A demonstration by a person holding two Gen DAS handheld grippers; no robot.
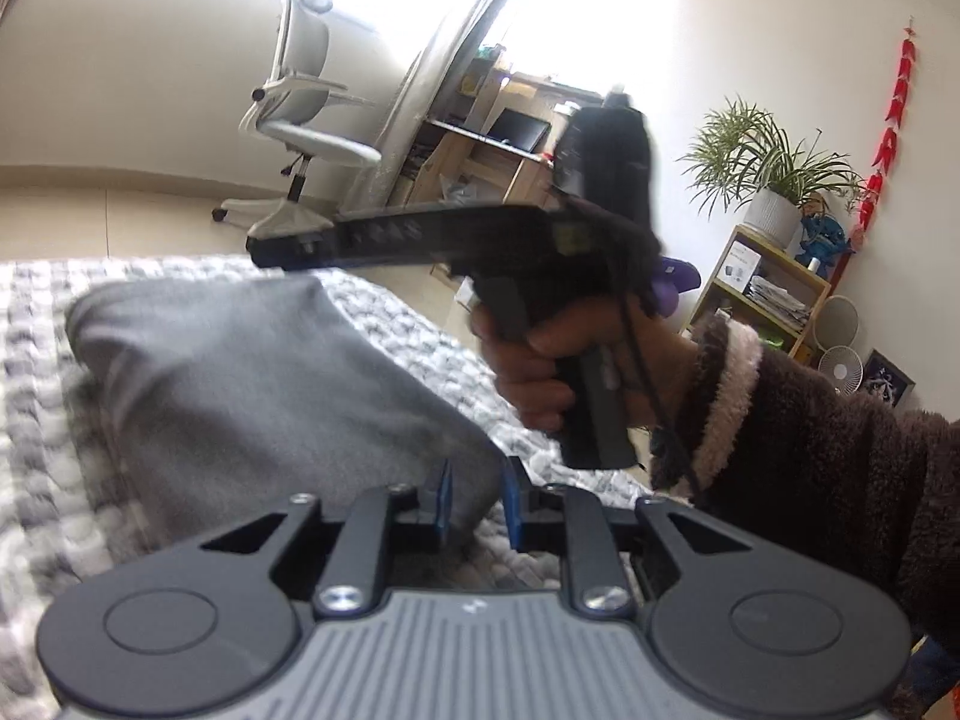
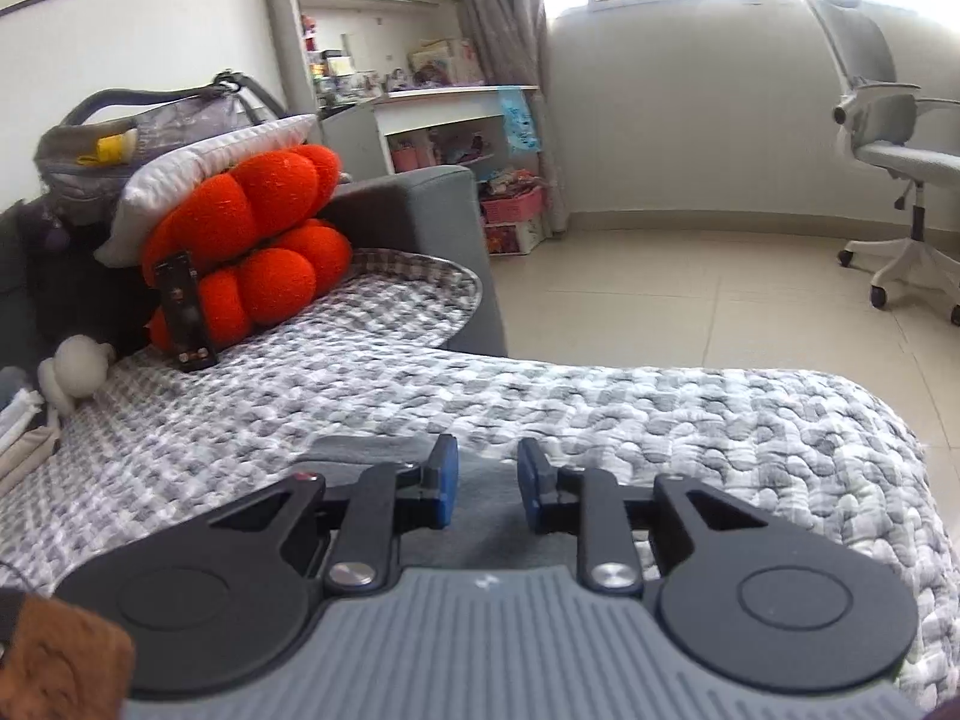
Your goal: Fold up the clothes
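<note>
A grey garment (image 1: 240, 384) lies folded on the grey-and-white checked bed cover (image 1: 36, 360). My left gripper (image 1: 478, 501) is open at the garment's near right corner, with grey cloth showing between its blue pads. A hand (image 1: 528, 372) in a brown fleece sleeve holds my right gripper (image 1: 264, 249) out over the garment's far edge, seen from the side. In the right wrist view, my right gripper (image 2: 488, 483) is open above the grey garment (image 2: 360, 447), pads apart and nothing pinched. The checked cover (image 2: 660, 420) spreads beyond it.
Orange cushions (image 2: 252, 240), a pillow and a bag (image 2: 150, 126) are piled at the bed's far left, with a black remote (image 2: 183, 312) leaning on them. A white office chair (image 2: 888, 138) stands on the tiled floor. Across the room are a shelf with a potted plant (image 1: 768, 210) and a desk.
</note>
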